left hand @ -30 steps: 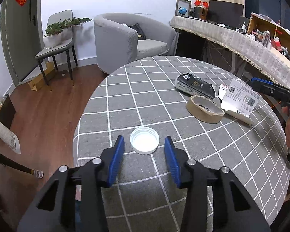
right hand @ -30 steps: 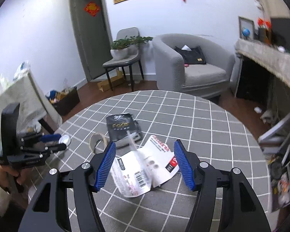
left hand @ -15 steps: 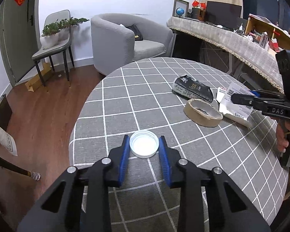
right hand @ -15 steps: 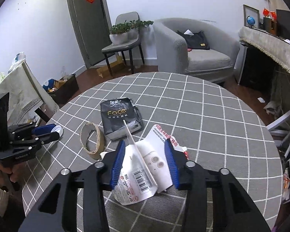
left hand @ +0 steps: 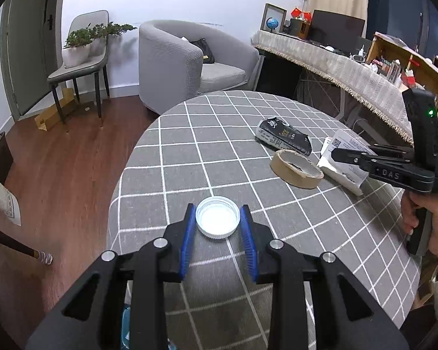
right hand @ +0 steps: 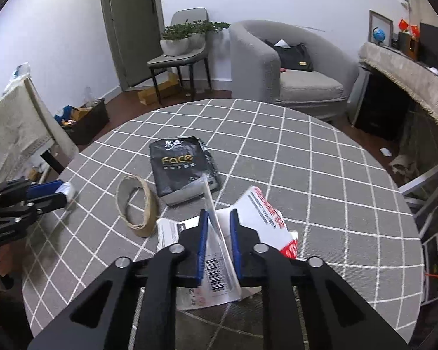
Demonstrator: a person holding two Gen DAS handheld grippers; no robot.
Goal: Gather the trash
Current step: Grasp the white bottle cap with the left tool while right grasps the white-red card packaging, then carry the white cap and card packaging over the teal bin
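Checked tablecloth (left hand: 189, 145): left gripper (left hand: 218, 227) jaws now clamp white cap (left hand: 218, 221); right gripper (right hand: 219, 233) jaws just closed, pinching plastic wrapper (right hand: 219, 262).

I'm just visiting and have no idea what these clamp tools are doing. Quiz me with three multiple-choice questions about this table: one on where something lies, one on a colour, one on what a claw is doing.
1. Where does the tape ring lie?
A. between the black packet and the white wrapper
B. on the armchair
C. on the floor

2. What colour is the cap?
A. red
B. white
C. green

3. What is the right claw doing?
A. hanging open
B. holding the tape ring
C. pinching the white wrapper

Answers: 1 A, the ring sits on the table with one on each side. 2 B, it shows white between the left claw's pads. 3 C, its pads squeeze the wrapper's raised fold.
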